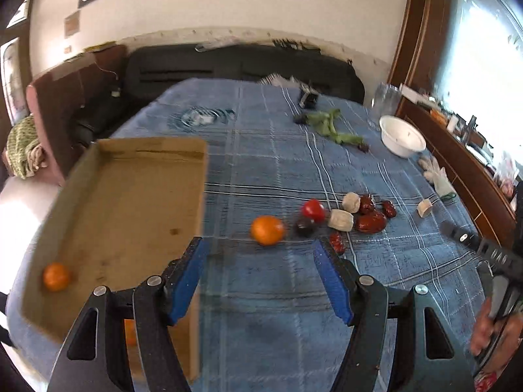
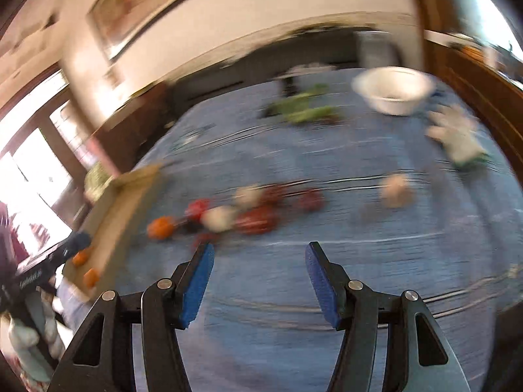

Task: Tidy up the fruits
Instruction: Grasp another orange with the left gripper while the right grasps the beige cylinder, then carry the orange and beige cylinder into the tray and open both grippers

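A shallow cardboard tray lies on the blue checked cloth at the left, with an orange in its near corner and a second one partly hidden behind my left finger. Just right of the tray sits a loose orange, then a red tomato, a dark fruit, pale round pieces and red dates. My left gripper is open and empty, above the cloth short of the loose orange. My right gripper is open and empty too, above bare cloth near the blurred fruit cluster.
A white bowl stands at the far right beside a pale glove. Green leaves and a dark small object lie at the back. A wooden ledge runs along the right; a dark sofa is behind the table.
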`<act>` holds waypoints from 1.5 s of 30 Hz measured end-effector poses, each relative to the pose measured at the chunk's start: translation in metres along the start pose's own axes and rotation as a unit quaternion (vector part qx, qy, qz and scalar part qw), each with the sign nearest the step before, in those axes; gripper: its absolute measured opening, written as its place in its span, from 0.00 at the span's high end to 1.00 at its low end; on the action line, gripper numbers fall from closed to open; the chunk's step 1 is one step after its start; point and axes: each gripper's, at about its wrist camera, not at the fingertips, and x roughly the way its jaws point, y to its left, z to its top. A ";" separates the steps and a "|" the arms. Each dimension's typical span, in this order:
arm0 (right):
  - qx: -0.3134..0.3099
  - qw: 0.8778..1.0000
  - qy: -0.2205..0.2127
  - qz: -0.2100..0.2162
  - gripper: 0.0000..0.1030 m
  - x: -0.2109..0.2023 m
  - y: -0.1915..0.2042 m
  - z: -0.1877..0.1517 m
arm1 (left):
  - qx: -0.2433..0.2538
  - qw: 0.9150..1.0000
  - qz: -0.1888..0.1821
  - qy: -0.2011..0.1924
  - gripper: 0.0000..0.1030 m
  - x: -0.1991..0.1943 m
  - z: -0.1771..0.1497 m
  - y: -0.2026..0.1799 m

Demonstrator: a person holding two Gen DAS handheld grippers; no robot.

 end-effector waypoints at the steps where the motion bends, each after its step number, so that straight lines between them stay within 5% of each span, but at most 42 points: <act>1: 0.020 1.000 -0.003 -0.012 0.39 0.000 -0.017 0.006 | -0.003 1.000 -0.003 0.008 0.35 0.012 0.003 -0.003; 10: 0.123 0.990 -0.004 -0.065 0.39 0.019 -0.093 0.044 | -0.039 0.998 -0.002 0.048 0.35 0.071 0.011 0.004; 15: 0.110 0.991 0.015 -0.074 0.39 0.053 -0.084 0.050 | -0.043 0.997 -0.003 0.061 0.35 0.086 0.007 0.007; 24: 0.063 0.993 0.025 -0.101 0.39 0.082 -0.080 0.046 | 0.007 1.000 0.014 0.023 0.37 0.091 0.004 -0.008; 27: 0.056 0.992 0.019 -0.108 0.39 0.082 -0.081 0.044 | 0.021 1.000 0.001 0.006 0.53 0.086 0.003 -0.012; 29: 0.055 0.992 0.017 -0.111 0.45 0.081 -0.081 0.043 | 0.030 1.000 -0.009 0.001 0.63 0.084 0.001 -0.014; 32: 0.051 0.992 0.016 -0.113 0.63 0.081 -0.080 0.041 | 0.015 1.000 -0.023 0.006 0.65 0.087 0.002 -0.008; 45: 0.033 0.991 0.001 -0.126 0.69 0.076 -0.071 0.040 | -0.009 0.999 -0.050 0.015 0.69 0.092 0.002 0.000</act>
